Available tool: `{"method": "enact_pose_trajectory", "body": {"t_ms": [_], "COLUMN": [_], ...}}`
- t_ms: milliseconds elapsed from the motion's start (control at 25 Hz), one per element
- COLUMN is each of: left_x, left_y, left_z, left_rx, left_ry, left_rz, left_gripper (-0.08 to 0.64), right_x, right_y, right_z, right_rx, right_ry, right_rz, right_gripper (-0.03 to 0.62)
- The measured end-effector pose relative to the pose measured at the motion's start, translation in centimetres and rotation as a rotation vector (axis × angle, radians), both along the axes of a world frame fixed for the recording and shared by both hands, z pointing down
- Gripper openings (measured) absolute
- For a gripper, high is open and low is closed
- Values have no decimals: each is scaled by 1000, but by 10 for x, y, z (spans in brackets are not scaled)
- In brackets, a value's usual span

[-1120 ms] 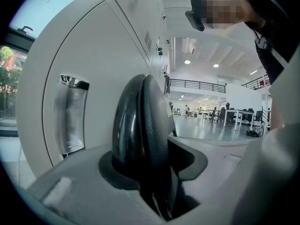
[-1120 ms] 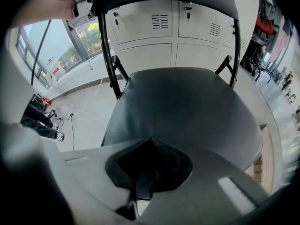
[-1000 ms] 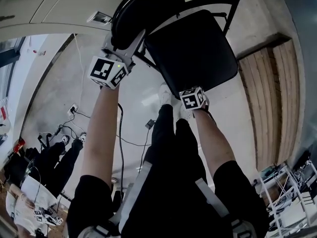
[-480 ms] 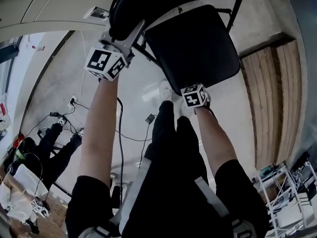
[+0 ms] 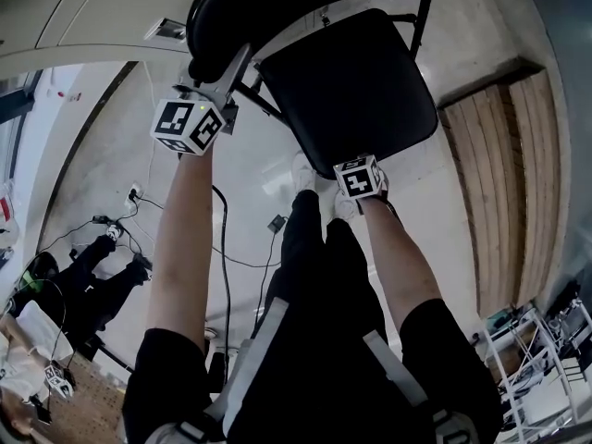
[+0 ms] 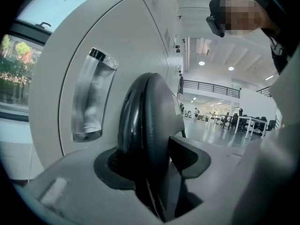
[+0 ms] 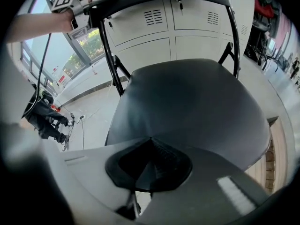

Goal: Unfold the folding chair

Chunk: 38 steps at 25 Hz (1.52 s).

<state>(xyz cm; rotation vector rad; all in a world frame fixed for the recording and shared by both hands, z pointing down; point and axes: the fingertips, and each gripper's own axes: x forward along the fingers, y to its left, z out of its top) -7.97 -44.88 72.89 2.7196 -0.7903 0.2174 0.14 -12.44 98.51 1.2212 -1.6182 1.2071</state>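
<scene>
The black folding chair stands unfolded, its seat (image 5: 351,91) flat and its backrest (image 5: 240,7) upright before white lockers. My left gripper (image 5: 231,67) is at the backrest's left edge. In the left gripper view the padded backrest edge (image 6: 150,121) sits between the jaws of my left gripper (image 6: 161,158); they have just been opening and no longer clamp it. My right gripper (image 5: 354,176) points steeply down at the seat's front edge. In the right gripper view my right gripper (image 7: 150,165) is shut with nothing held, and the seat (image 7: 197,102) spreads just beyond its tips.
White lockers (image 7: 187,27) stand close behind the chair. A wooden platform (image 5: 504,183) lies on the floor to the right. Cables (image 5: 227,248) trail across the concrete on the left, near a seated person (image 5: 92,285). A wire shelf cart (image 5: 546,359) stands at the bottom right.
In the head view the chair and my left gripper have shifted a little to the left. My right gripper has stayed at the seat's front edge.
</scene>
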Motion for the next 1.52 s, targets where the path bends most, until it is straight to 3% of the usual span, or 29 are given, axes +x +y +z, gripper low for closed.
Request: {"method": "enact_pose_trajectory", "body": {"t_ms": [280, 400, 560, 720, 920, 1160, 1360, 1440, 1520], "left_x": [-21, -45, -65, -63, -53, -53, -35, -30, -28], "left_y": [43, 72, 94, 104, 120, 155, 178, 194, 208], "left_z": [65, 99, 105, 67, -16, -107, -175, -196, -213], "left_rx": [-110, -190, -250, -233, -179, -115, 4, 49, 86], "left_ry": [-154, -201, -166, -119, -40, -13, 22, 29, 37], "left_rz": [24, -36, -153, -202, -220, -213, -249, -277, -323], "left_gripper": [210, 215, 229, 229, 227, 227, 210, 209, 147], "right_x": [2, 1, 6, 20, 39, 63, 100, 111, 119], "right_y": [1, 1, -7, -45, -83, -89, -92, -85, -77], "right_z": [1, 2, -10, -71, -191, -319, -392, -409, -423], "right_rx": [95, 83, 105, 310, 525, 695, 829, 859, 890], "right_ry": [-3, -17, -47, -35, -28, -16, -58, -80, -86], "right_rz": [-39, -46, -38, -27, 10, 89, 157, 154, 109], "right_gripper": [5, 5, 5, 17, 5, 5, 5, 5, 5]}}
